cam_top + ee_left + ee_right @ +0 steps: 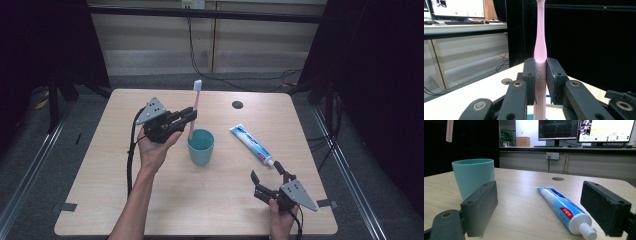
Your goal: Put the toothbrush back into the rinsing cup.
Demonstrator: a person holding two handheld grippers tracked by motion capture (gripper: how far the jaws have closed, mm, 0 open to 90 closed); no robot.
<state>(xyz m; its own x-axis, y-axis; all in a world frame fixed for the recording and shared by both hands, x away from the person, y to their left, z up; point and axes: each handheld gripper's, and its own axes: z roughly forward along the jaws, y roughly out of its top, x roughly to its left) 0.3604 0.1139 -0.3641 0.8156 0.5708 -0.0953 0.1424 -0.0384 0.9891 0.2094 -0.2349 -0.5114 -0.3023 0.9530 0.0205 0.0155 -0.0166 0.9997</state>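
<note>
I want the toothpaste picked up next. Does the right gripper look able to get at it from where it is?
Probably yes. The right gripper is open and faces the toothpaste tube, whose cap end lies between its jaws in the right gripper view, with bare table around it. The cup stands off to the side.

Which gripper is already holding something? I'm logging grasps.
The left gripper: its jaws are clamped on the pink toothbrush above the teal cup. The right gripper is open, near the toothpaste tube.

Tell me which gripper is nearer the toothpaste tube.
Right. The right gripper sits open just short of the toothpaste tube cap; the left gripper holds the toothbrush over the cup.
</note>
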